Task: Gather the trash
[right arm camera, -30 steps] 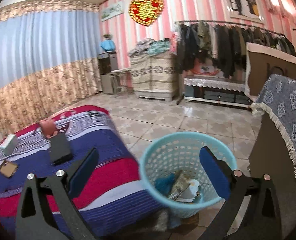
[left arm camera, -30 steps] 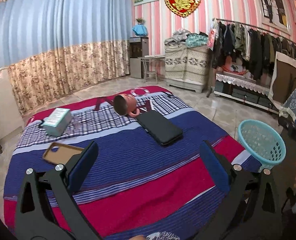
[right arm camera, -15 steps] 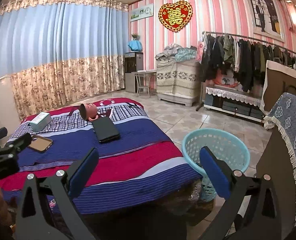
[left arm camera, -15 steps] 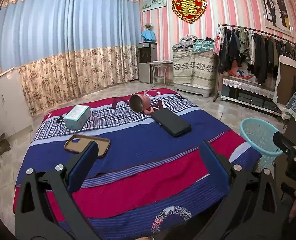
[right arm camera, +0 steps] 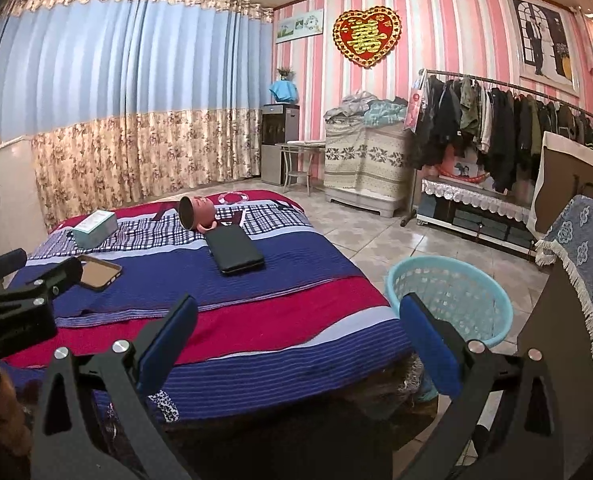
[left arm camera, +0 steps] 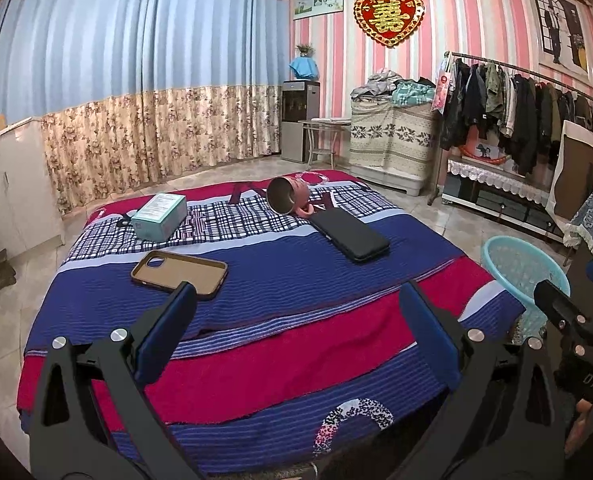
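1. Beside the bed's right edge, on the tiled floor, stood a light blue basket [right arm camera: 450,300]; from these angles only its perforated wall and rim showed, and what lay inside could not be made out.
2. On the bed [left arm camera: 280,280], a pink mug [left arm camera: 288,198] lay tipped on its side with its mouth facing the cameras (nothing visible inside), touching the end of a black phone [left arm camera: 350,234].
3. A brown phone case [left arm camera: 178,272] lay open side up and held nothing; a pale green box [left arm camera: 158,216] sat closed near the far left corner.
4. The left gripper [left arm camera: 296,332] hung over the near part of the bed with its jaws spread wide and nothing between them.
5. The right gripper [right arm camera: 296,336] was likewise spread wide and carried nothing, with the basket just past its right finger.
6. No loose trash could be told apart on the blanket in either view.
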`<state>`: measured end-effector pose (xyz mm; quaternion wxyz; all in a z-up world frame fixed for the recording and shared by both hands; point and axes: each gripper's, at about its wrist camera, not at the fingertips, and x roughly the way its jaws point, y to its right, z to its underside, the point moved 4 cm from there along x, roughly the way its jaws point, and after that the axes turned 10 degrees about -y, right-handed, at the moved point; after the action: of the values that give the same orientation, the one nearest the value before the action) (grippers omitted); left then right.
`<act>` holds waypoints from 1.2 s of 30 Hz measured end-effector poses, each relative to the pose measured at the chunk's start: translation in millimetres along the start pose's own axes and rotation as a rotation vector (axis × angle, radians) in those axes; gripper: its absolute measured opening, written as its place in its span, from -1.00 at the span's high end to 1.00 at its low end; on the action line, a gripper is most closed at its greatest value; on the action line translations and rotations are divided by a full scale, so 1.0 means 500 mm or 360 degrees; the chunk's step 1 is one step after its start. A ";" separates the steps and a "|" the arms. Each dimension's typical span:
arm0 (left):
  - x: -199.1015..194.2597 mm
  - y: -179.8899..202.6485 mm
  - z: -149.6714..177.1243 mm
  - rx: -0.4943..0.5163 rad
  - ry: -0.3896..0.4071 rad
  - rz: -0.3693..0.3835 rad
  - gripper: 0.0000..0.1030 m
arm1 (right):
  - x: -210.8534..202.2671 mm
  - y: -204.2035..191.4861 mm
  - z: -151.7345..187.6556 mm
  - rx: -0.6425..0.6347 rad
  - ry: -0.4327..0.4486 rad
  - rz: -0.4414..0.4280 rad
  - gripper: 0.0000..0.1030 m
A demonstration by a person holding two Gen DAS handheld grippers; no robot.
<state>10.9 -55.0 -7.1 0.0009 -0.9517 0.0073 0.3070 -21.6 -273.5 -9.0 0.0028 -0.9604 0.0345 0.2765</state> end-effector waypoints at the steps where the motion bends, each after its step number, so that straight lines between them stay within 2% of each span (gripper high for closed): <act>1: -0.001 -0.001 0.000 0.0000 0.0009 -0.0007 -0.90 | -0.001 0.000 0.000 -0.0003 0.0006 0.0003 -0.91; 23: -0.026 0.019 -0.002 0.0051 0.0093 -0.0055 -0.90 | 0.006 -0.013 -0.011 0.0017 0.0009 -0.0017 -0.91; 36: -0.026 0.010 -0.003 0.0035 0.0085 -0.0044 -0.90 | 0.019 -0.029 -0.010 0.0001 -0.0001 -0.0023 -0.91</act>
<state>1.3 -59.8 1.6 0.0153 -0.9594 -0.0026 0.2815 -9.9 -259.9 -9.8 0.0052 -0.9606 0.0276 0.2766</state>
